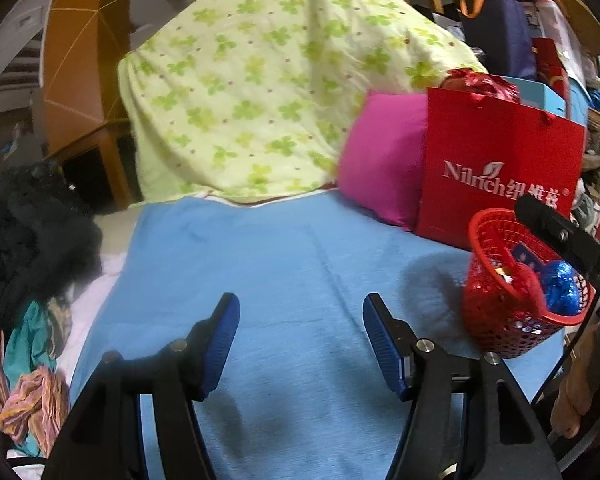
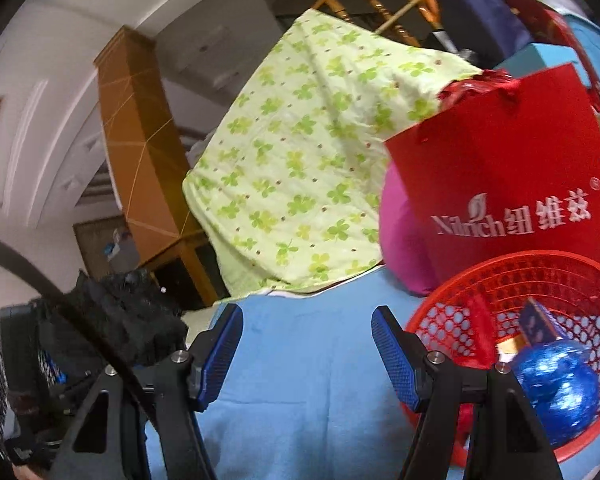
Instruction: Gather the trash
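While hovering over blue sheet point(image 1: 260, 264) | left gripper point(image 1: 300, 344) spread, holding nothing | right gripper point(image 2: 306, 354) spread, holding nothing | red basket point(image 1: 496, 320) near right, containing blue foil wad point(image 2: 556, 384)

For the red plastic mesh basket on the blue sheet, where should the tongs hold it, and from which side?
Grip the rim of the red plastic mesh basket, coming from above. It stands upright with its mouth open upward, so one finger can go inside the thin wall and one outside. Choose the rim's near-left part, away from the crumpled blue foil ball inside. The open right tongs are closest.
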Available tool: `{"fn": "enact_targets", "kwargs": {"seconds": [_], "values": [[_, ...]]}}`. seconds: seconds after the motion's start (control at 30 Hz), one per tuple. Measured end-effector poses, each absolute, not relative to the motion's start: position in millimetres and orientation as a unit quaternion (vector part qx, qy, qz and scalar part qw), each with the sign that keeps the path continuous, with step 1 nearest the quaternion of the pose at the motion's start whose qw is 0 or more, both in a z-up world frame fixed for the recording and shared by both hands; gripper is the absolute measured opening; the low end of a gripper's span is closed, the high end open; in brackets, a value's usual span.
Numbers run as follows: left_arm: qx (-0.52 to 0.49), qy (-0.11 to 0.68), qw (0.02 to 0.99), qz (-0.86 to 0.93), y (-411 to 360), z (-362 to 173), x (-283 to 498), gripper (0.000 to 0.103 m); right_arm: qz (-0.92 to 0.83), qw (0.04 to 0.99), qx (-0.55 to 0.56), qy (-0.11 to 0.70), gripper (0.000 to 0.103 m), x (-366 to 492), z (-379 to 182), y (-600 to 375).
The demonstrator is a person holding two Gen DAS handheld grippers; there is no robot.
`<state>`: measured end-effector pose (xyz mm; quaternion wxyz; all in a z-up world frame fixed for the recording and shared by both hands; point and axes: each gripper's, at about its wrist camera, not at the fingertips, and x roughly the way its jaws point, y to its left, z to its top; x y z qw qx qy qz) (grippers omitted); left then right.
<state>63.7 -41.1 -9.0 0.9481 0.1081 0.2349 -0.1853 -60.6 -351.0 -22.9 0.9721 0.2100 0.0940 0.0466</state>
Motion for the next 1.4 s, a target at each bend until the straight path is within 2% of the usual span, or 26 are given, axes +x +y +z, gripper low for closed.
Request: {"fn": "enact_targets", "kwargs": {"seconds": [0.33, 0.83, 1.4], "values": [[0.102, 0.222, 0.954, -0.172, -24.5, -2.9, 64.9, 0.067, 0.053, 0.977, 0.178, 0.102, 0.071, -50.7, -25.4, -319.9], [0.109, 0.213, 0.954, -0.183, -28.2, 9.2, 53.0, 0.073, 0.019, 0.975, 0.189, 0.112, 0.071, -53.3, -30.8, -329.1], [0.129, 0.190, 0.949, -0.217, -38.0, 29.9, 27.1, 0.083, -0.069, 0.969, 0.190, 0.138, 0.071, -104.3, -28.6, -348.7]]}}
